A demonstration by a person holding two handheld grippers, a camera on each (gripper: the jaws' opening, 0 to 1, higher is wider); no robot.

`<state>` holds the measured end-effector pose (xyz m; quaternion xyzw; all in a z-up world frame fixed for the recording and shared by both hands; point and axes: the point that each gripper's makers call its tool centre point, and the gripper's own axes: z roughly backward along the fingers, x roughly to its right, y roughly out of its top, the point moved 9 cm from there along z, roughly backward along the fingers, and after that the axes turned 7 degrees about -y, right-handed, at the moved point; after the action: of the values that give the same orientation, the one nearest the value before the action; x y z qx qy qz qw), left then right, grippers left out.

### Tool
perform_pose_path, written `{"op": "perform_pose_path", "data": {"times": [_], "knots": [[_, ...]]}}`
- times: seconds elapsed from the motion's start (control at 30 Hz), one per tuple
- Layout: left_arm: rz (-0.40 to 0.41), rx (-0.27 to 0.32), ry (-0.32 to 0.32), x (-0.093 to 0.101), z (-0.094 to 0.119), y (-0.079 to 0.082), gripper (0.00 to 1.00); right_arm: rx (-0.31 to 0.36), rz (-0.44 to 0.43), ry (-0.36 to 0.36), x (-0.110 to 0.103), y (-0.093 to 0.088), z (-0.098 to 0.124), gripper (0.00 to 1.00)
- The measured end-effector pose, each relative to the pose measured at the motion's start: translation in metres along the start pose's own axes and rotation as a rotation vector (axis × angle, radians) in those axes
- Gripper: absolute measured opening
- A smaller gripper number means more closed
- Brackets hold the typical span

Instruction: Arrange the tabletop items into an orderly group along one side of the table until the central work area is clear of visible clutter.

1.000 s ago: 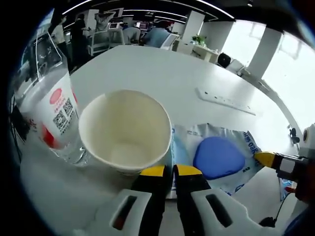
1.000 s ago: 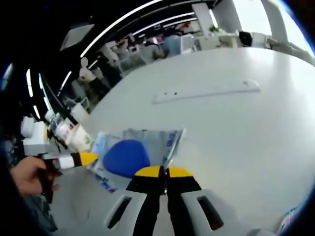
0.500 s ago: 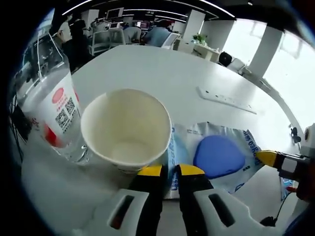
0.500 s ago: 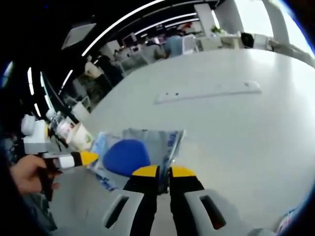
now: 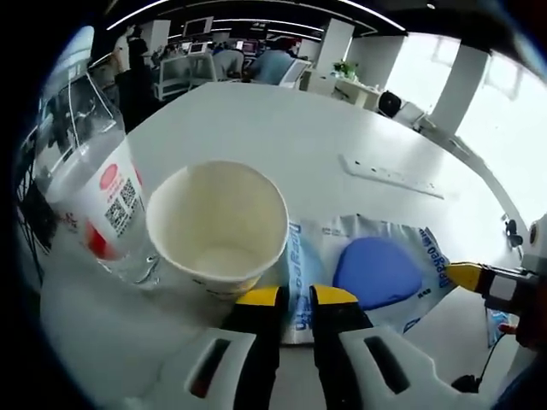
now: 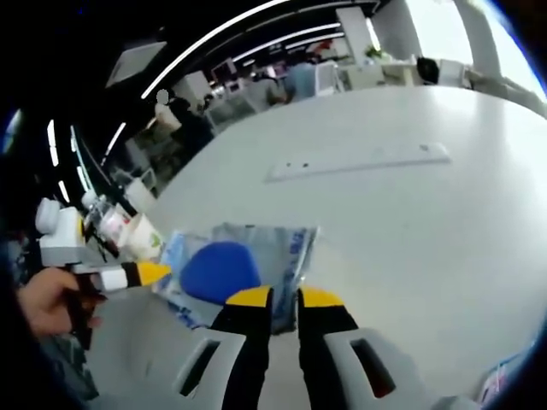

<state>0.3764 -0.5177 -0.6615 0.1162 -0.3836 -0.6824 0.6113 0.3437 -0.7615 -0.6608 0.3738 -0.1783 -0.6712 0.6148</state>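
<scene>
The paper cup (image 5: 218,229) stands at centre left of the left gripper view, touching the water bottle (image 5: 94,192) at far left. The pouch (image 5: 367,269) with its blue patch lies lower right on the white table (image 5: 282,120). Left gripper (image 5: 296,295): jaws slightly parted, empty. Right gripper (image 6: 274,296): jaws parted, empty, below the pouch (image 6: 235,260).

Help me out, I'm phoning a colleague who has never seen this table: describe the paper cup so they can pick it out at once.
On the white table, find the near edge where a clear bottle stands beside a flat silver packet. The cup stands between them, open and empty. Unlike its neighbours, it is a plain cream paper cup with a wide round mouth.
</scene>
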Motion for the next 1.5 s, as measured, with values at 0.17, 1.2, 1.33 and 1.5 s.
{"op": "perform_pose_path", "data": {"times": [0.17, 1.2, 1.33, 1.5], "knots": [[0.000, 0.005, -0.001, 0.001, 0.006, -0.001, 0.10, 0.014, -0.004, -0.005, 0.001, 0.003, 0.005, 0.09], [0.028, 0.062, -0.047, 0.010, 0.063, -0.053, 0.09, 0.064, -0.028, -0.075, 0.033, -0.018, 0.068, 0.11], [0.004, 0.065, -0.068, 0.021, 0.063, -0.055, 0.09, 0.057, -0.028, -0.088, 0.038, -0.026, 0.075, 0.11], [-0.009, 0.064, -0.092, 0.032, 0.063, -0.057, 0.09, 0.051, -0.029, -0.103, 0.045, -0.035, 0.085, 0.11]]}}
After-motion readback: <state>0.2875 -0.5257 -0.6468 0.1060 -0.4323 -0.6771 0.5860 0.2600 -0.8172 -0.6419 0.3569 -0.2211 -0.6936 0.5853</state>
